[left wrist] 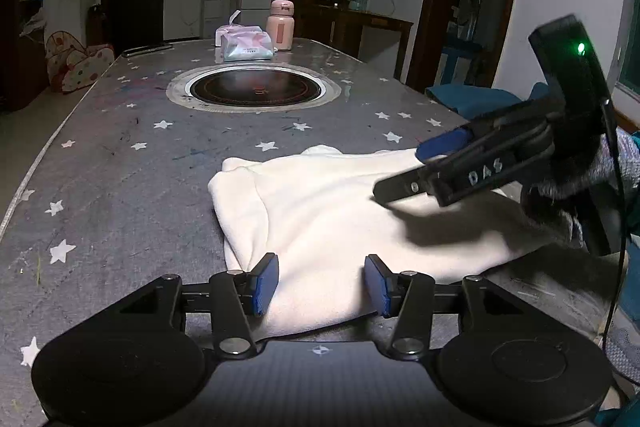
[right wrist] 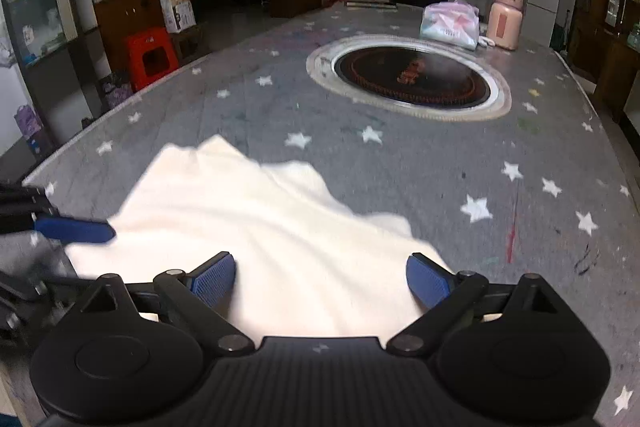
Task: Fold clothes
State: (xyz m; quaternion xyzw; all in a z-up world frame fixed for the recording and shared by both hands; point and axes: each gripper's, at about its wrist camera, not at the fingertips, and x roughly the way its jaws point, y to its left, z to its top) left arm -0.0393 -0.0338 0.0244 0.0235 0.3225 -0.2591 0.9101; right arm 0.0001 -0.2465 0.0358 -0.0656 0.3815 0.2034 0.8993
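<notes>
A: Fingers first?
B: Two grippers, four blue ribbed pads. The left gripper (left wrist: 321, 285) stands apart, clamping nothing; the right gripper (right wrist: 320, 281) gapes wider, also bare.
A: The clothes?
B: One cream fleece garment (left wrist: 320, 203), soft and rumpled, lying between both. Beyond, at twelve o'clock on the star-printed bench (left wrist: 120, 163), one round glossy cooktop (left wrist: 254, 90).

Two handheld grippers, black frames with blue pads.
Left gripper (left wrist: 321, 285) and right gripper (right wrist: 320, 281): silver screws, round black hubs; the right bears a green light, black cable, white lettering, grey knitted sleeve (left wrist: 628, 167).
</notes>
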